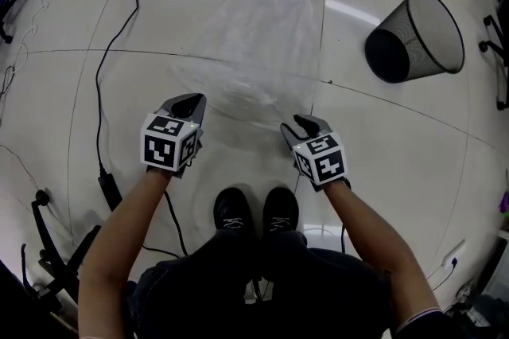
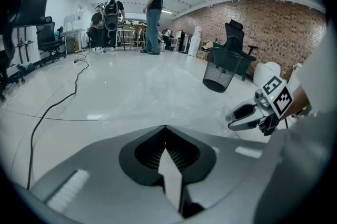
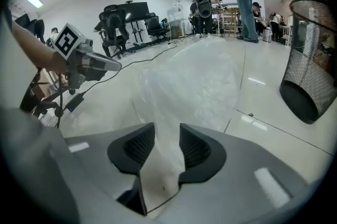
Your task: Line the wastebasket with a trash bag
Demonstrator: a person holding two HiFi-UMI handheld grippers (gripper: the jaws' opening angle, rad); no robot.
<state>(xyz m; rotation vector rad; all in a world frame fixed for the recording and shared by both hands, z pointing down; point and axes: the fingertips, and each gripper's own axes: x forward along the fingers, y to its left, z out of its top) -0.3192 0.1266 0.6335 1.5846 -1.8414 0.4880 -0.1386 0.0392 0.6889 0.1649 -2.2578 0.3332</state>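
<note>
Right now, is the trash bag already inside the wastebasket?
No, the clear trash bag lies spread on the floor, well apart from the wastebasket.

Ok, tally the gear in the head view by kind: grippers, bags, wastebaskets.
grippers: 2 (left gripper, right gripper)
bag: 1
wastebasket: 1
total: 4

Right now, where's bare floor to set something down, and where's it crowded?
Free: tile between trash bag and wastebasket; tile right of the right gripper, below the wastebasket. Crowded: the bag covers the tile straight ahead; a cable runs along the left.
</note>
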